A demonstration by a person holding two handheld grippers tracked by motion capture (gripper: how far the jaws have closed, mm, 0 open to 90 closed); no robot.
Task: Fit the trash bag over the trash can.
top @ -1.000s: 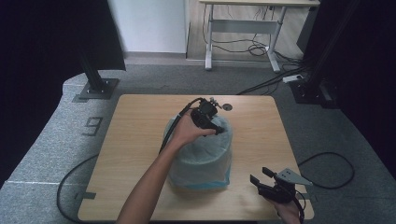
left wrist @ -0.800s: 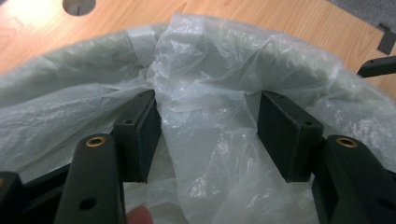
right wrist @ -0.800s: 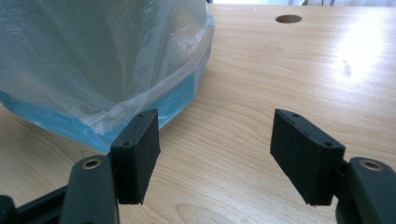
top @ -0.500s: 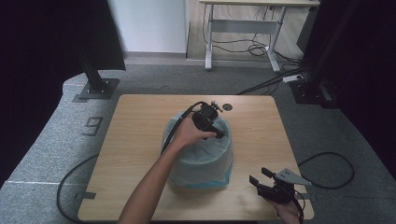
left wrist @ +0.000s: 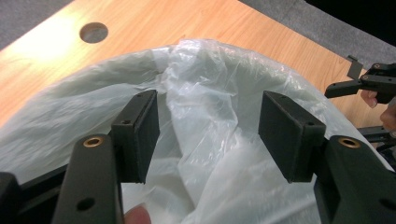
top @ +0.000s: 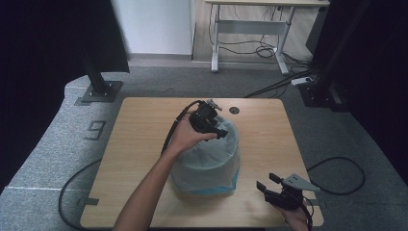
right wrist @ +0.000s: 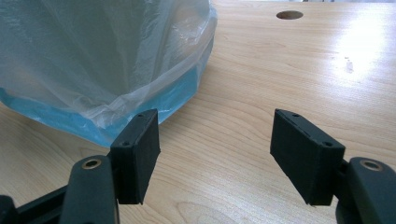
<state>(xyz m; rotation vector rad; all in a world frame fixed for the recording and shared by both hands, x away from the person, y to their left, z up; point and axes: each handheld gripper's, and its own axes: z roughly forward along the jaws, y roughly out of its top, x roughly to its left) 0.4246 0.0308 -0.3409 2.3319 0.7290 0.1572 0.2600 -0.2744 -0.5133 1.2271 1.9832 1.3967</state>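
Between the parted fingers point(left wrist: 140, 135) of the left gripper point(top: 208, 119), a raised fold of clear bin liner point(left wrist: 196, 84), pads not pressing it; liner draped over a blue bin point(top: 207, 185) mid-bench point(top: 139, 120). Near the front right corner, right gripper point(top: 284, 190) wide apart, holding nothing, just above the wood.

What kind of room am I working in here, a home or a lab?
Most likely a lab or recording workspace: a bare wooden table on grey carpet, black stand posts bolted to floor plates, and a height-adjustable desk with loose cables behind. Nothing homely shows.
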